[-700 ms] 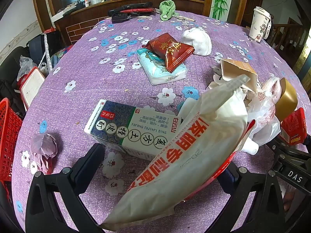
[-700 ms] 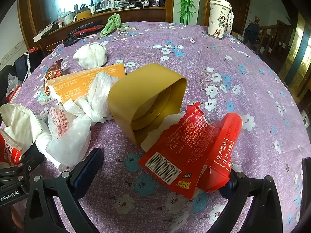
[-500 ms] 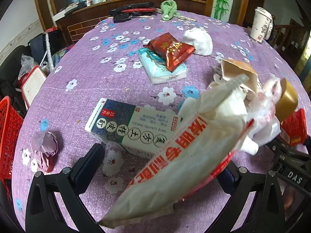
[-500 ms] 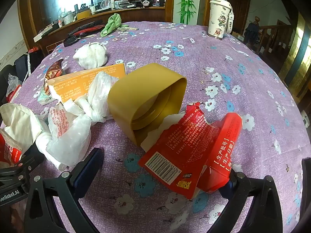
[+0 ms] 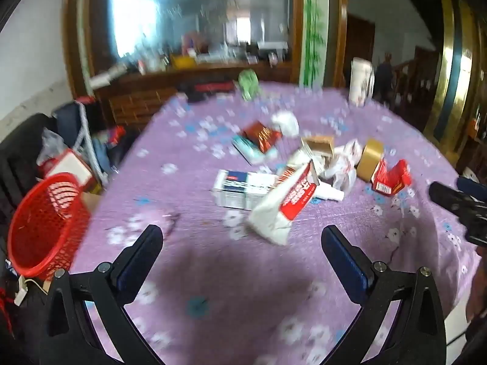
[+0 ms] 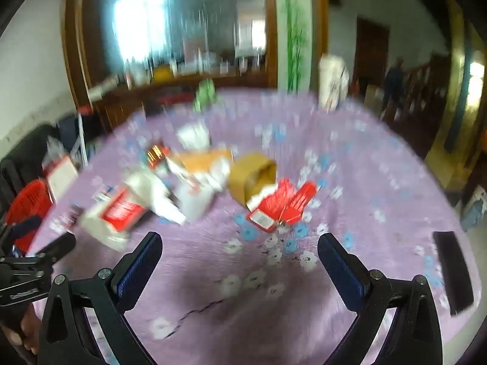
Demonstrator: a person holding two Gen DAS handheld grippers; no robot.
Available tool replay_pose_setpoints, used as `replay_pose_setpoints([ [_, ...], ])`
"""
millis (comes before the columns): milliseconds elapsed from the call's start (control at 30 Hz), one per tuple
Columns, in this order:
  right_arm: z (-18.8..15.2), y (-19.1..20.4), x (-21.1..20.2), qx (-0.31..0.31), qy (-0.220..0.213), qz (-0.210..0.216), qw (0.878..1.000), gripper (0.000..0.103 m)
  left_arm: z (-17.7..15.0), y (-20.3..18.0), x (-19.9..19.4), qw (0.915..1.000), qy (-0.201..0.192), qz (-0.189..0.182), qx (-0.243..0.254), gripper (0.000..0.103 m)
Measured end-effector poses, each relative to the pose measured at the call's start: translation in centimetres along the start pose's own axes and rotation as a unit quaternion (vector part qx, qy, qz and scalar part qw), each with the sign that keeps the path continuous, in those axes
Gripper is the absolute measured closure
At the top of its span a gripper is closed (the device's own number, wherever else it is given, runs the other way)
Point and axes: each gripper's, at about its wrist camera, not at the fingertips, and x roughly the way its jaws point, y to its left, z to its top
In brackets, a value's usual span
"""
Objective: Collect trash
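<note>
Trash lies scattered on a round table under a purple flowered cloth (image 5: 213, 273). A white and red bag (image 5: 283, 203) leans on a blue and white carton (image 5: 240, 190). To the right lie crumpled white plastic (image 5: 344, 164), a gold tub (image 5: 369, 158) on its side and a torn red wrapper (image 5: 391, 178). My left gripper (image 5: 242, 243) hovers wide open with nothing between its fingers, well short of the bag. In the blurred right wrist view my right gripper (image 6: 240, 246) is also wide open and empty, short of the red wrapper (image 6: 281, 205) and gold tub (image 6: 252, 175).
A red mesh basket (image 5: 45, 222) stands off the table's left edge. Farther back lie a red snack packet (image 5: 261, 135) on a tissue pack, a white wad (image 5: 286, 123), a green cloth (image 5: 248, 83) and a tall white cup (image 5: 360, 82). A dark flat object (image 6: 453, 276) lies at the right.
Both grippers have pulled back and up from the trash, which now looks smaller and farther away. The bag and the red wrapper no longer sit between the fingers. The red basket has come into view.
</note>
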Motion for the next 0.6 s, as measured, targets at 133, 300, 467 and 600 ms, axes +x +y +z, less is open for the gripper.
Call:
replay_pose_setpoints([
  [133,-3.9,2.4,-4.8,0.009,-0.074,-0.04,0.996,0.0,-2.3,2.2,-4.3,0.9974,-0.067,0.026,-0.006,0.0],
  [300,-6.4,4.1,-5.3,0.02,-0.055,-0.029,0.998,0.0,-5.0,4.2,-7.5,0.9926,-0.11,0.048,-0.017,0.0],
  [467,-6.7,5.4,-6.2,0.011,-0.051,-0.029,0.998,0.0,-6.2,5.0,-8.3,0.9922,-0.114,0.046,-0.023,0.0],
  [600,-7.2,6.9,-6.7,-0.005,-0.052,-0.042,0.998,0.0,-6.8,5.2,-8.4,0.9926,-0.11,0.044,-0.027,0.0],
])
